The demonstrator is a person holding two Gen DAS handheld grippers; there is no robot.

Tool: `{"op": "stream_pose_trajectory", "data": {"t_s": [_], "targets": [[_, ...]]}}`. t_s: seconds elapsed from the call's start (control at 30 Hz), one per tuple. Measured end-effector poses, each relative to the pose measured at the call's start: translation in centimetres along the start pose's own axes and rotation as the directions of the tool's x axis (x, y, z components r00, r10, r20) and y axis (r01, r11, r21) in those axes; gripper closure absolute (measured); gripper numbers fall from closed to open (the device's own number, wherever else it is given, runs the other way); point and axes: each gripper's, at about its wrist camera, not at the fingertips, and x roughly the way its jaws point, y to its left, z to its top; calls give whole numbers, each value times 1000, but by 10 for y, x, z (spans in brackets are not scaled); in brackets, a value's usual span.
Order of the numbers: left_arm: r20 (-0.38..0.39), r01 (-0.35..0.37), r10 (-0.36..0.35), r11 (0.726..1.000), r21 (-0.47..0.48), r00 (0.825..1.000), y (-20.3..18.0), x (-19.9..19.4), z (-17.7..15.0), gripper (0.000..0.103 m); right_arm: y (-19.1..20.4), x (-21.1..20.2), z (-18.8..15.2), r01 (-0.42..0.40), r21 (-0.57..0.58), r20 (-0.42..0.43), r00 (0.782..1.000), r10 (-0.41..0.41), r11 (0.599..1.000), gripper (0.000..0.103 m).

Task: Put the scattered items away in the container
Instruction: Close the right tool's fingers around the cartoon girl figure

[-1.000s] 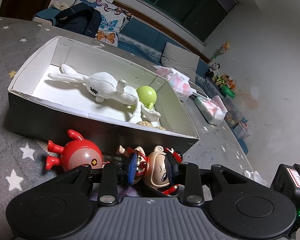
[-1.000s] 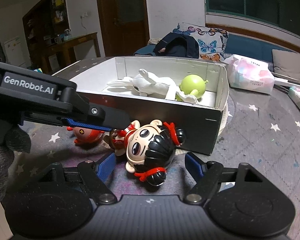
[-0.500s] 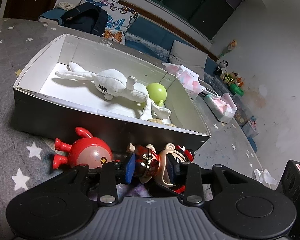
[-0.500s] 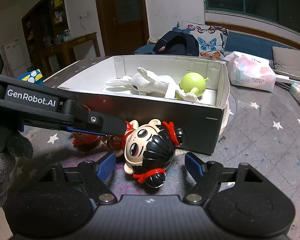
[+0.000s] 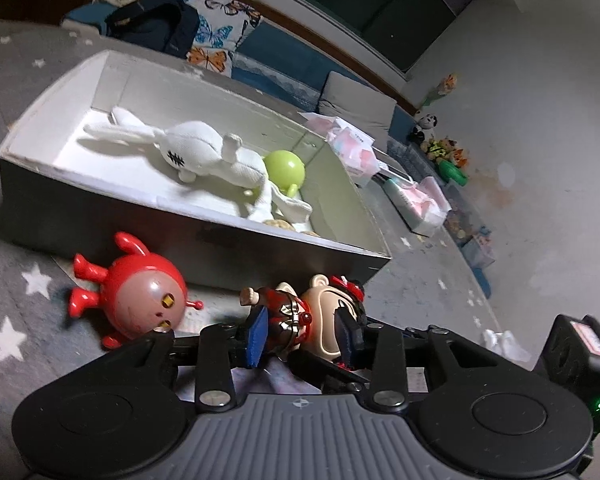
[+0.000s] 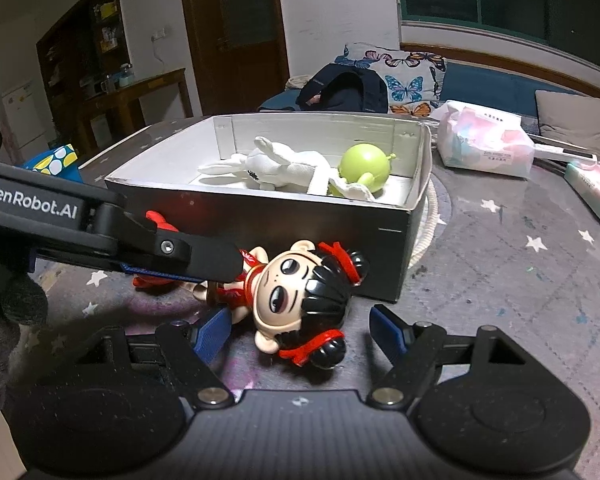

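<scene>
We count two toys outside the box [image 5: 204,240]: our left gripper [image 5: 304,330] clamps the doll [image 5: 324,316]; the red figure [image 5: 140,300] lies at nine o'clock. Our right gripper [image 6: 300,330] gapes wide.

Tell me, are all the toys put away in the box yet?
Not yet. The white bunny and green ball toy already lie in the box. The left gripper is shut on the doll, which is still outside the box. The red round toy still lies on the table. The right gripper is open.
</scene>
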Motion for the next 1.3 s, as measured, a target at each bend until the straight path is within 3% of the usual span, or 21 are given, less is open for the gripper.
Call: {"op": "stream_pose_trajectory", "data": {"t_s": [0.43, 0.67, 0.87, 1.03, 1.3], "targets": [[19, -32, 32, 999, -19, 999, 7, 7, -1, 64, 2, 5, 0, -13, -4, -3, 1000, 13, 1000, 26], [27, -42, 43, 999, -24, 999, 6, 11, 2, 64, 4, 5, 1, -33, 13, 0, 999, 33, 999, 36], [39, -70, 70, 998, -3, 997, 0, 13, 1, 63, 2, 5, 1, -38, 44, 4, 999, 38, 998, 37], [28, -52, 53, 998, -36, 998, 4, 12, 3, 63, 1, 5, 1, -41, 53, 3, 999, 41, 998, 37], [6, -20, 20, 1000, -11, 1000, -1, 13, 0, 63, -9, 0, -5, -62, 58, -2, 998, 62, 996, 37]]}}
